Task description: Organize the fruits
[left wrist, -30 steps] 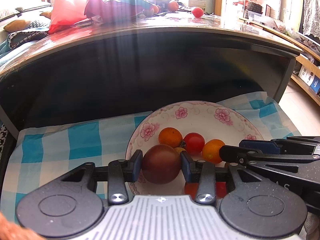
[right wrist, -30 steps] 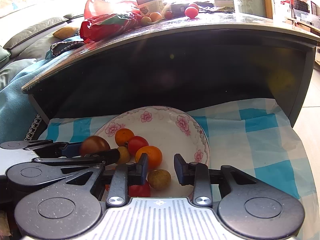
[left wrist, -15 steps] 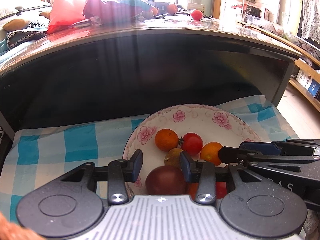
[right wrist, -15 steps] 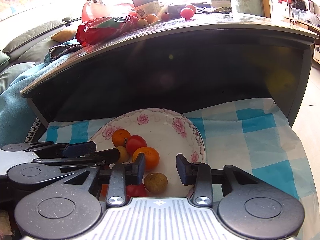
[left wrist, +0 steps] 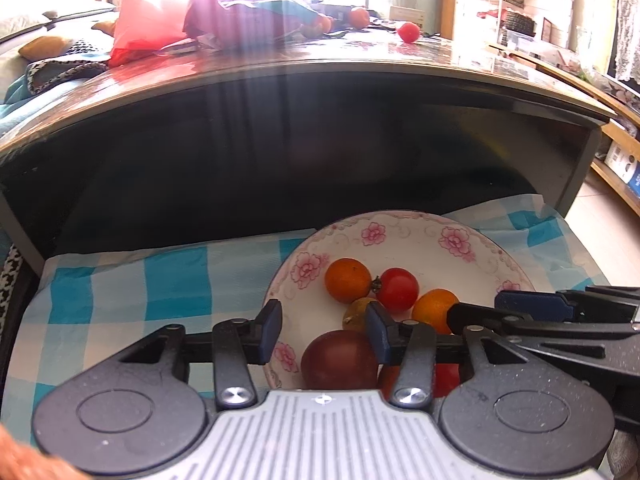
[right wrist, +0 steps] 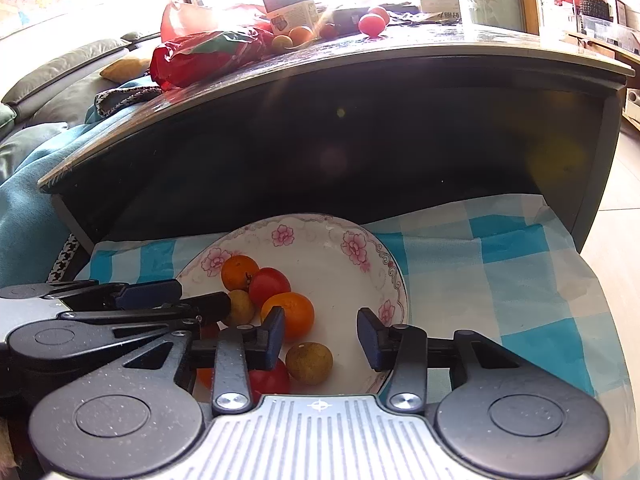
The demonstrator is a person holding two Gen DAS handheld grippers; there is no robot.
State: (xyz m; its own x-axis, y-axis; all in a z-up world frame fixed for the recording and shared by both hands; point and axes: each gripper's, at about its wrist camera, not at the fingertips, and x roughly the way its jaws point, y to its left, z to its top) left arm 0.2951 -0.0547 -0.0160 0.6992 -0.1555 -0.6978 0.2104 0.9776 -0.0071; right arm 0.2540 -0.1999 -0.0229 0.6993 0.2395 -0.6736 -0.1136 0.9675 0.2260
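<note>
A white floral plate (left wrist: 404,236) (right wrist: 320,236) sits on a blue checked cloth and holds several small fruits: oranges (left wrist: 347,280), a red tomato (left wrist: 398,289), yellow-brown fruits (right wrist: 309,363). A dark purple fruit (left wrist: 339,364) lies in the plate's near part, below my left gripper (left wrist: 323,330), which is open and empty above it. My right gripper (right wrist: 322,336) is open and empty over the plate's near right side, beside the left one.
The cloth (right wrist: 500,272) covers a low shelf under a dark table top (left wrist: 320,76). On that top lie a red bag (right wrist: 208,52), a jar (right wrist: 290,6) and more fruits, among them a red tomato (left wrist: 409,32) (right wrist: 370,24).
My left gripper opened and let the dark purple fruit down into the plate, then drew back and up. My right gripper drew back slightly, still open.
</note>
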